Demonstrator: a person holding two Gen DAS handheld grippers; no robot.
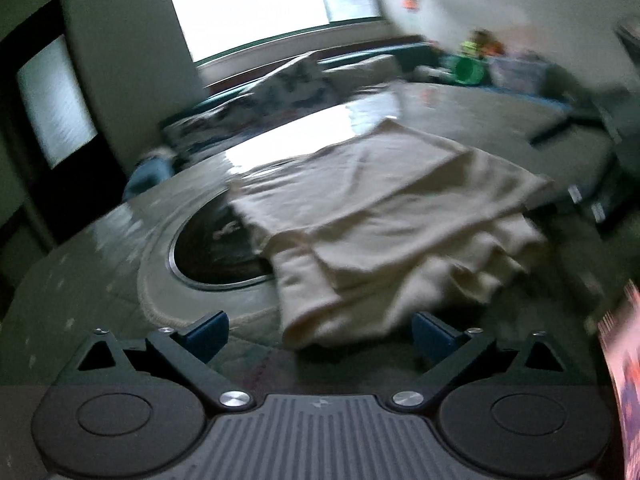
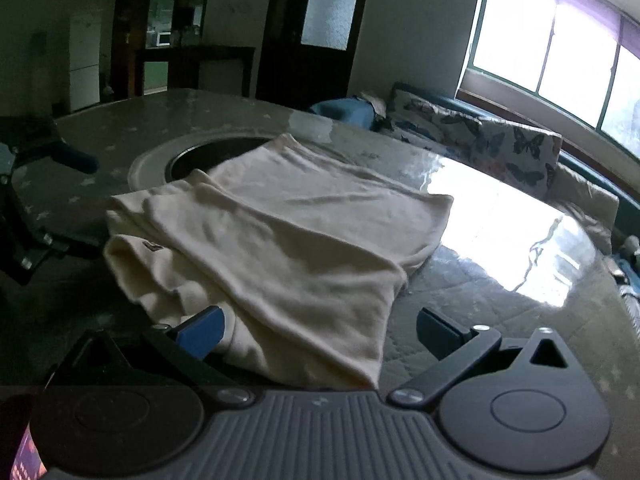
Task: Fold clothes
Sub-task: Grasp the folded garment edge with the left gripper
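Note:
A cream garment (image 1: 380, 220) lies folded in layers on the glossy table (image 1: 100, 248). One near corner of it reaches down between the blue fingers (image 1: 208, 332) of my left gripper (image 1: 320, 334), which stands open just in front of it. In the right wrist view the same garment (image 2: 288, 232) fills the middle, with a small dark logo on its left fold. My right gripper (image 2: 320, 334) is open at the garment's near edge, and the cloth lies between its fingers (image 2: 200, 334) without being pinched. The left gripper (image 2: 60, 156) shows at the left edge of that view.
A round dark recess (image 2: 208, 156) with a pale ring sits in the table's middle, partly under the garment. A butterfly-print cushion (image 2: 512, 152) and a sofa stand beyond the table below the bright window (image 2: 540, 40). A green tub (image 1: 468, 70) and clutter sit at the far side.

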